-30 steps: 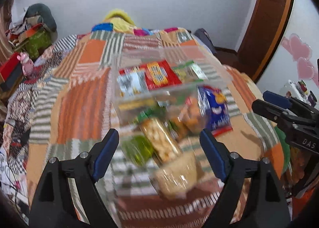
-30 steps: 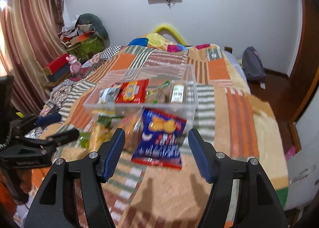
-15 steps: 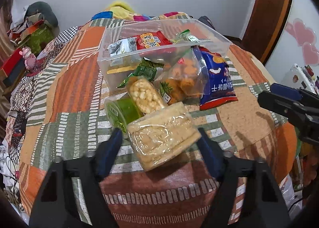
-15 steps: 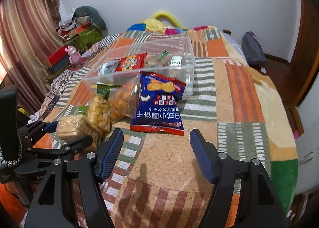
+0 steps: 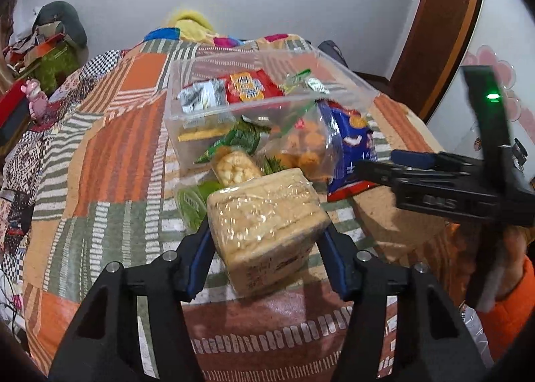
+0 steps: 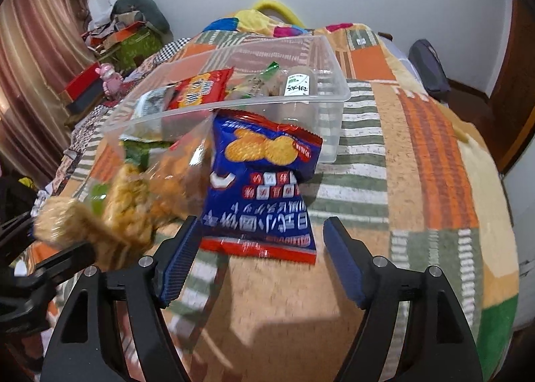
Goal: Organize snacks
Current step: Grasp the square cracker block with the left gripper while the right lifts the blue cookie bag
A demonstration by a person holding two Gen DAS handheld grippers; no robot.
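Note:
My left gripper (image 5: 267,241) is shut on a clear-wrapped pack of pale rice crackers (image 5: 267,218), held just above the quilt; the pack also shows blurred in the right wrist view (image 6: 77,235). My right gripper (image 6: 259,245) is open, its fingers either side of the near edge of a blue biscuit bag (image 6: 264,188), which lies against a clear plastic bin (image 6: 329,96). The bin (image 5: 187,134) holds a red packet (image 5: 247,86) and several other snacks. A bag of yellow puffs (image 5: 232,169), an orange snack bag (image 5: 301,144) and green packets (image 5: 237,139) lie in front of it.
All this sits on a patchwork quilt (image 6: 418,161) on a bed. Clutter and a pink toy (image 5: 33,103) lie at the far left. A wooden door frame (image 5: 441,24) stands at the right. The right gripper's body (image 5: 451,188) crosses the left wrist view.
My left gripper has closed on the rice cracker pack and lifted it off the quilt. My right gripper has come forward and down to the blue biscuit bag.

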